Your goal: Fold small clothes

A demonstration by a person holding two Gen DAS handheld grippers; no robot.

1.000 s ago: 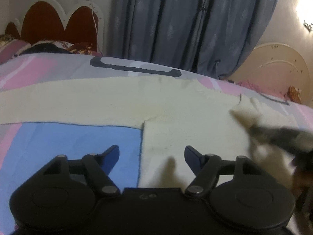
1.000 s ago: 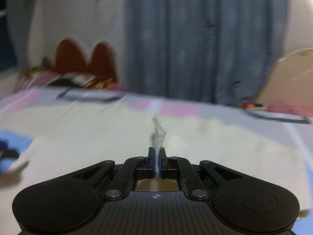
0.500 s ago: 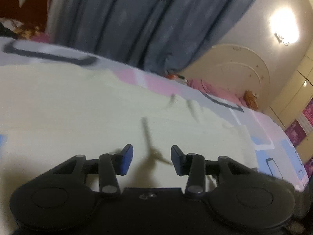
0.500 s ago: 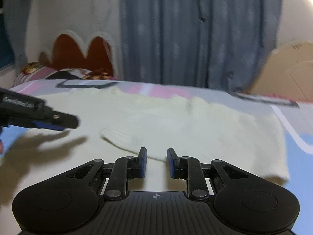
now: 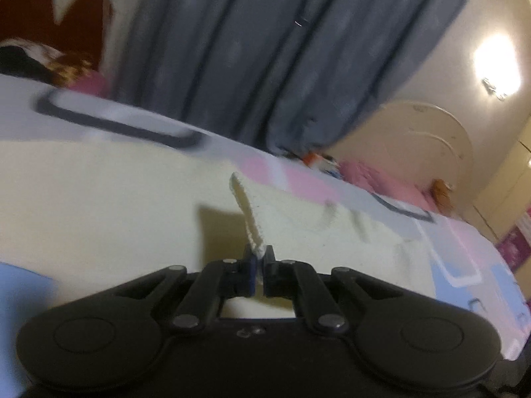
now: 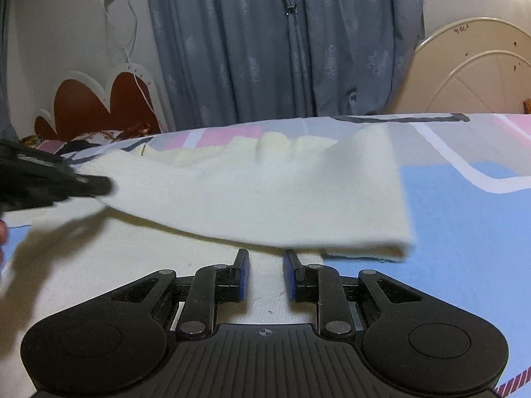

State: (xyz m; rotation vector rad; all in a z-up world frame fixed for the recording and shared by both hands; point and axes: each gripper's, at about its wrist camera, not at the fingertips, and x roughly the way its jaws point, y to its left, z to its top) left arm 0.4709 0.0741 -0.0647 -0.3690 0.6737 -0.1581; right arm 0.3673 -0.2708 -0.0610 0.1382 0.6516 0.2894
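Note:
A cream knit garment (image 6: 265, 192) lies on the bed, with one part folded over the rest. My left gripper (image 5: 258, 258) is shut on an edge of the garment (image 5: 247, 212) and holds that edge raised. It also shows in the right wrist view (image 6: 89, 182), at the left, lifting the fold's corner. My right gripper (image 6: 265, 265) is open and empty, low over the lower layer of the garment, just in front of the raised fold.
The bed has a pink, blue and grey patterned sheet (image 6: 464, 219). Grey curtains (image 6: 282, 43) hang behind it. A red and white headboard (image 6: 96, 106) stands at the far left and a cream board (image 6: 471, 66) at the right.
My left gripper has shut on the garment's edge and lifted it. My right gripper let go of the garment, opened, and now sits lower in front of the fold.

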